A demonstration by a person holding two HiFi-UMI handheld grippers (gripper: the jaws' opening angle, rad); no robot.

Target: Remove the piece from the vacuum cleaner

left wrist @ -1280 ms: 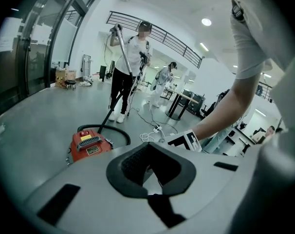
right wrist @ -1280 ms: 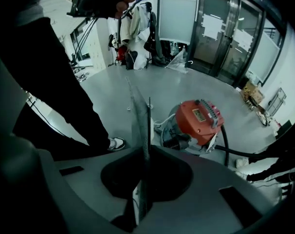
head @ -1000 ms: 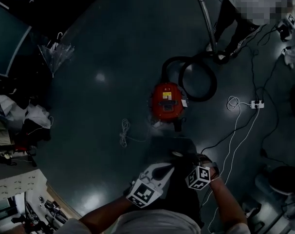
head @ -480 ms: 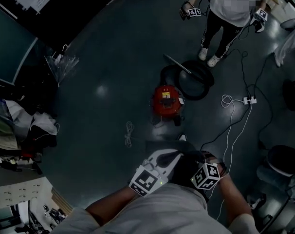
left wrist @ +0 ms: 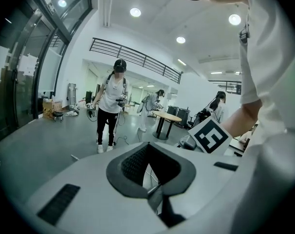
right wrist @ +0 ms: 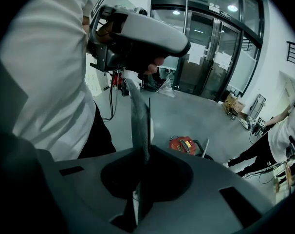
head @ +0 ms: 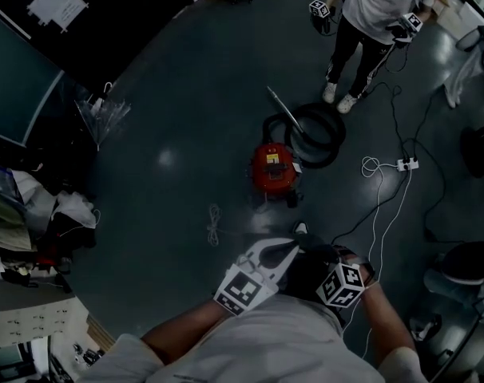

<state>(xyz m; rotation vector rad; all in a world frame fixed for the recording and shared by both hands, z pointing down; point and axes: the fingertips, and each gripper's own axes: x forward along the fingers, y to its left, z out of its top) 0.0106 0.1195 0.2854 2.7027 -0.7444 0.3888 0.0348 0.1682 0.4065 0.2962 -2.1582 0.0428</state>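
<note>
The red vacuum cleaner point(head: 274, 168) stands on the dark floor in the middle of the head view, and it also shows small in the right gripper view point(right wrist: 182, 144). Behind it lies its black coiled hose point(head: 315, 134) with the metal wand point(head: 283, 108) slanting across the coil. Both grippers are held close to my body, well short of the vacuum. My left gripper point(head: 292, 248) point(left wrist: 148, 147) looks shut and empty. My right gripper point(head: 331, 260) point(right wrist: 140, 89) has its jaws together with nothing between them.
Another person point(head: 370, 22) with two grippers stands beyond the hose. A white cable and power strip point(head: 402, 164) lie to the right, and a small coiled cord point(head: 214, 223) lies to the left of the vacuum. Bags and clutter point(head: 34, 214) line the left edge.
The other person has stepped away from the vacuum and the wand now lies low over the hose coil. My head has tipped up a little; both grippers stay near my body.
</note>
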